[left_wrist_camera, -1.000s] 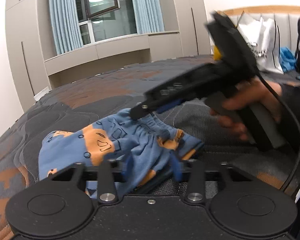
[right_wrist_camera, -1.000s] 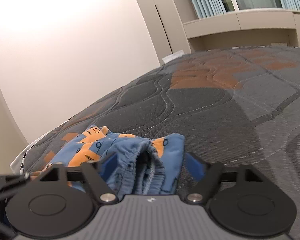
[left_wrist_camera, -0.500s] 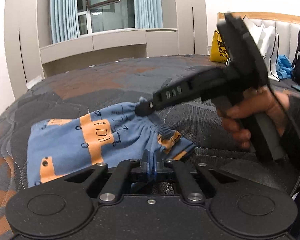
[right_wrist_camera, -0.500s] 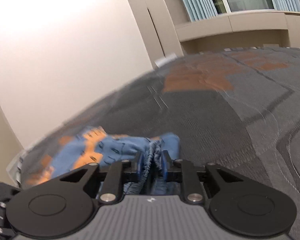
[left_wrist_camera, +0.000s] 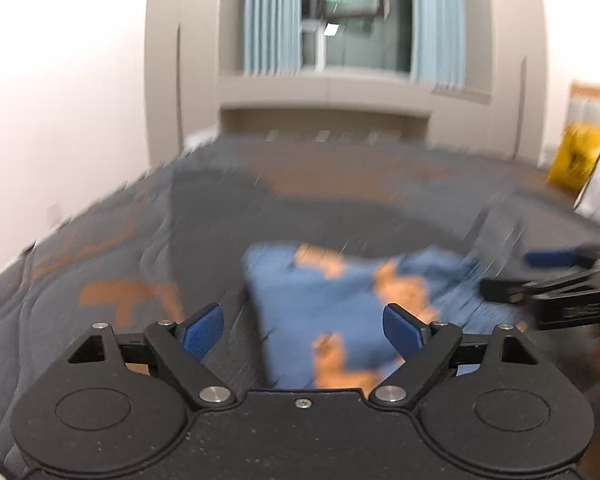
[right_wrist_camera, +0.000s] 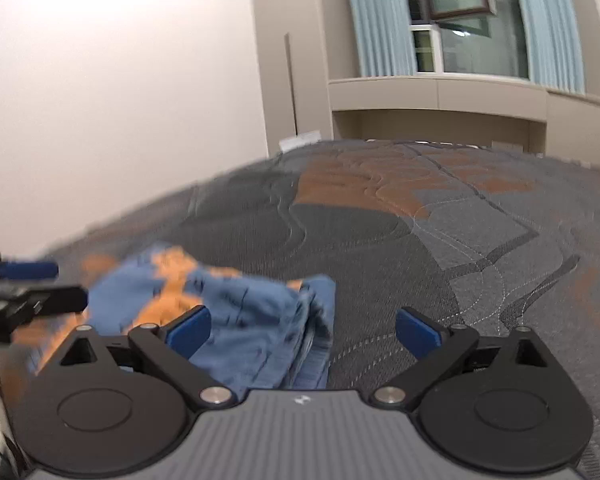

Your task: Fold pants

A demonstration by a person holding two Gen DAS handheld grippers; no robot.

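Observation:
Small blue pants with orange patches [left_wrist_camera: 340, 300] lie folded on the grey and orange bedspread [left_wrist_camera: 220, 220]. My left gripper [left_wrist_camera: 303, 330] is open and empty just above their near edge. My right gripper [right_wrist_camera: 303, 330] is open and empty over the gathered waistband end of the pants [right_wrist_camera: 260, 308]. The right gripper's fingers also show at the right edge of the left wrist view [left_wrist_camera: 548, 292]. The left gripper's fingers show at the left edge of the right wrist view [right_wrist_camera: 32, 288]. Both views are blurred by motion.
A wall stands to the left of the bed [right_wrist_camera: 120, 100]. Beige cabinets and a curtained window [right_wrist_camera: 440, 92] are beyond the foot. A yellow bag [left_wrist_camera: 576, 164] and a white bag sit at the right, near the headboard.
Both grippers were shut on the pants' waistband half a second ago. Both have opened, let go and drawn back, and the pants lie more compact on the bed.

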